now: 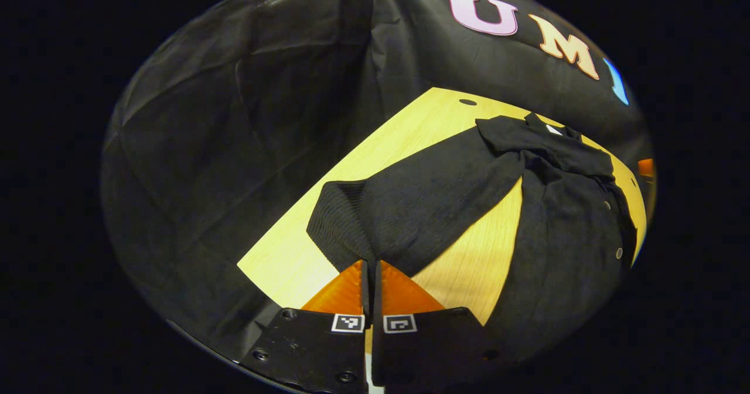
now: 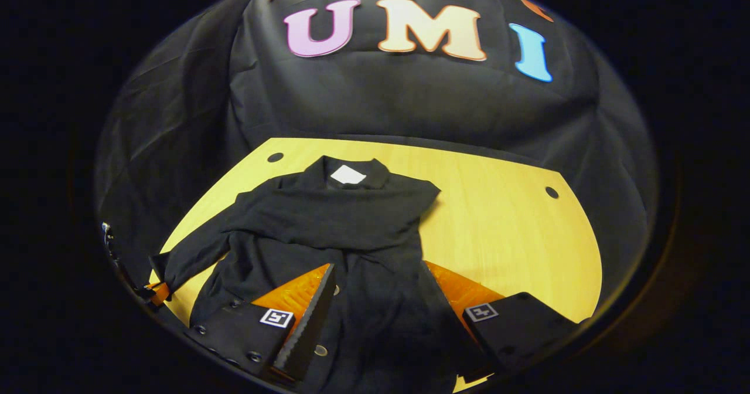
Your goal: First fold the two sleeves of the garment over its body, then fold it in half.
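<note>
The black knit cardigan (image 2: 328, 235) lies spread on the wooden desk (image 2: 504, 218), collar toward the far edge, buttons running down its front toward the near edge. One sleeve is already folded across the chest just below the collar. The other sleeve (image 1: 410, 206) stretches out toward the desk's left edge, its ribbed cuff lying near that edge. The fabric looks soft, light and limp, so it should drape and drag rather than hold shape; the ribbed cuff seems the firmest place to pinch, as it gives a thicker edge. The left gripper (image 1: 372, 279) has its fingers closed together with the cuff's edge pinched between their tips. The right gripper (image 2: 375, 300) stands wide open above the cardigan's lower body, holding nothing; whether it touches the cloth is unclear.
</note>
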`<state>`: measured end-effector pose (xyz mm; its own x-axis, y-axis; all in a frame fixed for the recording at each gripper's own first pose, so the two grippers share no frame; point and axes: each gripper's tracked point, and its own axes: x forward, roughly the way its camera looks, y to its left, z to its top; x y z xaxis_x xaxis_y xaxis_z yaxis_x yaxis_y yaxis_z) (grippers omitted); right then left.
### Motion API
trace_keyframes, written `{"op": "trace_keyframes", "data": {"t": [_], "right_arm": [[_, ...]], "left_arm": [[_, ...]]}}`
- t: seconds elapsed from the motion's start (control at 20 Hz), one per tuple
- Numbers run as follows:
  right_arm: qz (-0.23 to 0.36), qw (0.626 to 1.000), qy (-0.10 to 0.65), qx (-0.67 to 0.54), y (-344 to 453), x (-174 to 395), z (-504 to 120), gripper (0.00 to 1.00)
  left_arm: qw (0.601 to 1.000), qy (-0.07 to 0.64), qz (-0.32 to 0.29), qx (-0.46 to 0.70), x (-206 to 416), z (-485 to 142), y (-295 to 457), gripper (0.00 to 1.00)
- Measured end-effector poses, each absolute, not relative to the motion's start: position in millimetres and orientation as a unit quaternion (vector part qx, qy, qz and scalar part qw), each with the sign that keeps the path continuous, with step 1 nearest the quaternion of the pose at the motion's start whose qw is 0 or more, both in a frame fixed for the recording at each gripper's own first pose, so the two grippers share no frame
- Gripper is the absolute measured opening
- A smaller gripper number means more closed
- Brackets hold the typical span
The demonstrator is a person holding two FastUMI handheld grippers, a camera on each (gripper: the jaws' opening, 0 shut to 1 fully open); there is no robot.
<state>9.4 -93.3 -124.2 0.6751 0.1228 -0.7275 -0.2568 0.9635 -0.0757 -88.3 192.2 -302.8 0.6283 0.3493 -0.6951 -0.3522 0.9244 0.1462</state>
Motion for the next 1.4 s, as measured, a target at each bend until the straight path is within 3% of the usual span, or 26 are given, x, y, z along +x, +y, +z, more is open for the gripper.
{"op": "trace_keyframes", "data": {"t": [0.55, 0.65, 0.8, 0.85, 0.9, 1.4], "right_arm": [[0.038, 0.923, 0.382, -0.031, -170.8, -12.6, -117.9, 0.91], [0.036, 0.924, 0.381, -0.029, -175.9, -13.7, -117.6, 0.86], [0.034, 0.925, 0.378, -0.022, -186.7, -19.0, -117.1, 0.91], [0.034, 0.925, 0.379, -0.017, -188.6, -20.5, -118.5, 0.86], [0.034, 0.924, 0.38, -0.013, -191.3, -22.3, -120.3, 0.91], [0.025, 0.92, 0.391, 0.018, -222.2, -27.4, -137.5, 0.9]], "left_arm": [[0.908, 0.373, 0.191, -0.035, -70.2, -257.3, 174.8, 0.0], [0.917, 0.357, 0.173, -0.028, -51.5, -237.5, 162.7, 0.0], [0.932, 0.333, 0.142, -0.017, -15.7, -207.6, 135.6, 0.0], [0.937, 0.324, 0.132, -0.015, -5.7, -200.9, 127.3, 0.0], [0.941, 0.315, 0.12, -0.017, 7.8, -192.8, 116.3, 0.0], [0.963, 0.267, 0.001, -0.017, 112.2, -152.4, -22.3, 0.0]]}}
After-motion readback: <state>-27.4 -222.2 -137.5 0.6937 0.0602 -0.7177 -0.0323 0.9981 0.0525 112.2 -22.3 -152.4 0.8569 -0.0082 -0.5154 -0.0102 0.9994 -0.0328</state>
